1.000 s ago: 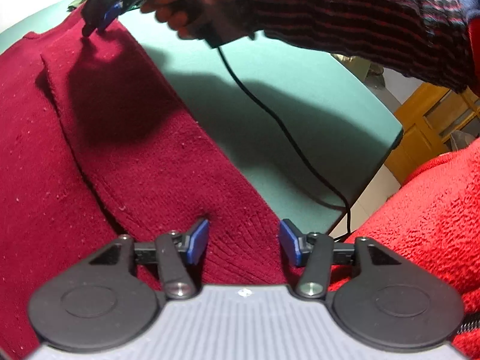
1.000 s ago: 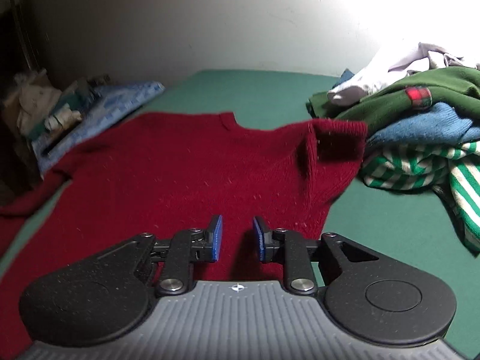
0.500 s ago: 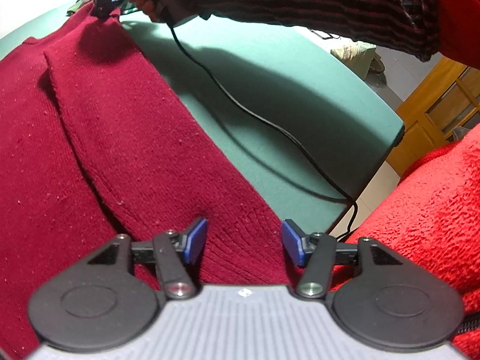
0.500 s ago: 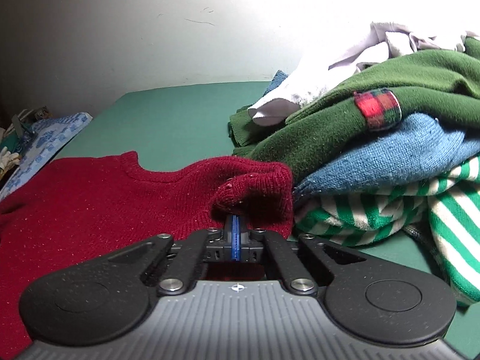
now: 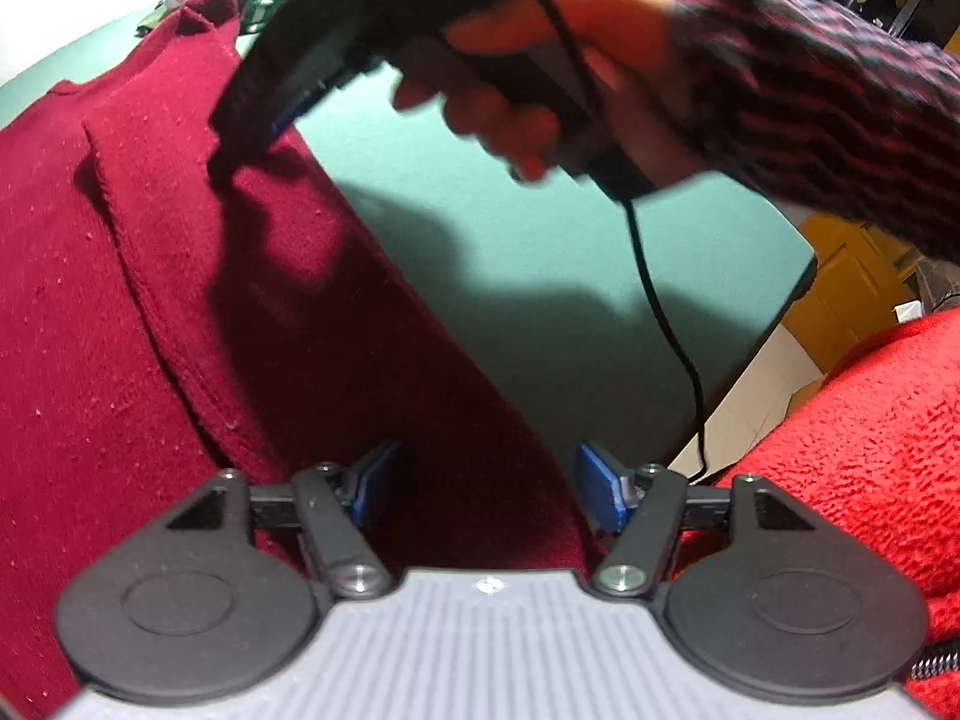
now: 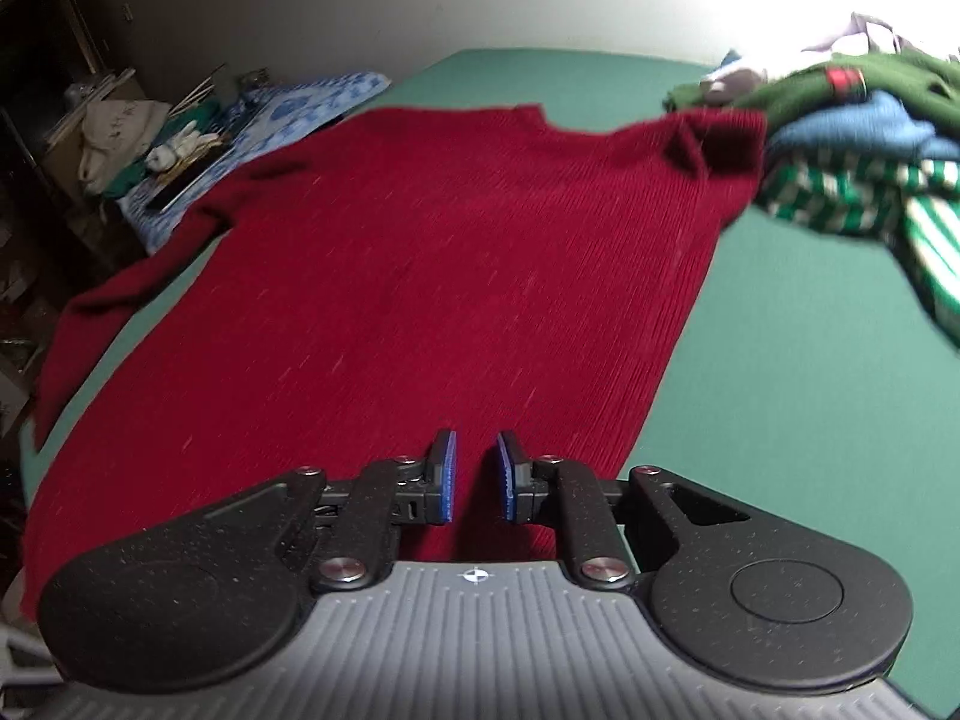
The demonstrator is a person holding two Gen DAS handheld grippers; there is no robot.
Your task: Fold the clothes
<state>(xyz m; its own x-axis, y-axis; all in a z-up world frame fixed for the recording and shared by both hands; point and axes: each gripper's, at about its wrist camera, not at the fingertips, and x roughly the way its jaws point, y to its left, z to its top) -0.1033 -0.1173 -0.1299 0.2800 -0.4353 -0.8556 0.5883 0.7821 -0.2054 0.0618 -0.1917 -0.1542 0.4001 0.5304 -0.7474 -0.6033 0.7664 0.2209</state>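
On the far left, the dark red knit sweater (image 6: 420, 276) lies spread flat, chest up, on the green tabletop (image 6: 798, 372), one sleeve (image 6: 114, 300) trailing off toward the left edge so the body is free to fold. The other sleeve is already doubled over the body, its cuff (image 6: 720, 138) near the neckline, beside the pile of unfolded clothes (image 6: 870, 138) at the right, which seems to wait its turn. The left gripper (image 5: 486, 483) hovers low over the sweater's hem, fingers wide apart and empty, probably set to pin or take that edge. The right gripper (image 6: 477, 477) hangs above the cloth with a narrow gap between its pads, gripping nothing; the left camera shows it blurred above the folded sleeve.
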